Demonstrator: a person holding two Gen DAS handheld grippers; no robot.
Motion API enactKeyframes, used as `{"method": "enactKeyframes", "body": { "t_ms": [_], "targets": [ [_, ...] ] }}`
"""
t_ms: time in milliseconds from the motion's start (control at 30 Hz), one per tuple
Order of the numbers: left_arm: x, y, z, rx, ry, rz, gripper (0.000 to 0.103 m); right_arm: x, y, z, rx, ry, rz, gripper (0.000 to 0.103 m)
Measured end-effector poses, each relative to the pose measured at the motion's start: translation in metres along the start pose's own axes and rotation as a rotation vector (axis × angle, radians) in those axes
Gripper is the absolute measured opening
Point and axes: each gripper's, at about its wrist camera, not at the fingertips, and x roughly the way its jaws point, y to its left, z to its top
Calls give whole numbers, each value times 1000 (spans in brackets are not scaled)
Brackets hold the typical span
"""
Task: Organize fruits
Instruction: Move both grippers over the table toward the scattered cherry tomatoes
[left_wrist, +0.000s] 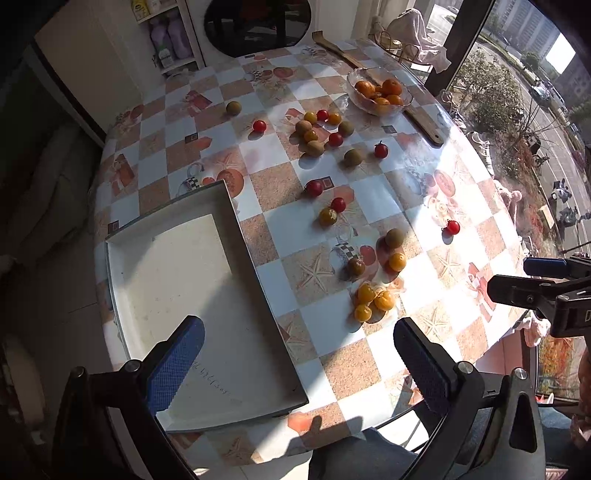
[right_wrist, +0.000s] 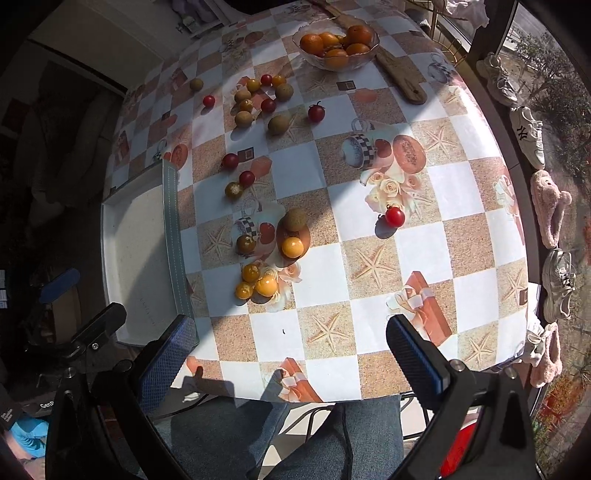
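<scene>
Small fruits lie scattered on the checked tablecloth: red cherry tomatoes (left_wrist: 314, 187), yellow ones (left_wrist: 373, 300) and brown-green round fruits (left_wrist: 394, 237). An empty white tray (left_wrist: 173, 266) sits at the table's near left; it also shows in the right wrist view (right_wrist: 136, 236). A glass bowl of oranges (left_wrist: 378, 92) stands at the far side. My left gripper (left_wrist: 295, 354) is open and empty above the tray's near corner. My right gripper (right_wrist: 288, 354) is open and empty over the table's near edge, with a lone red tomato (right_wrist: 394, 216) ahead.
A long wooden stick (left_wrist: 421, 118) lies beside the bowl. Shoes and slippers (right_wrist: 550, 214) line the window sill to the right. A dark round mirror (left_wrist: 258, 22) and a shelf stand behind the table. The person's jeans (right_wrist: 295, 435) show below the table edge.
</scene>
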Motion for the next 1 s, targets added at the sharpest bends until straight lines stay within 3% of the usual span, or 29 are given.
{"method": "enactKeyframes", "body": {
  "t_ms": [333,667,1000],
  "targets": [
    [16,24,0,-126,26,-2,103,0,-33,-2,119,6,-84,103],
    [39,18,21,-86,35,1,103,6,-48,-9,176,-6,-136,103],
    [93,-5,63,-61,31,4,103,23,-71,-13,220,22,-142,103]
  ]
}}
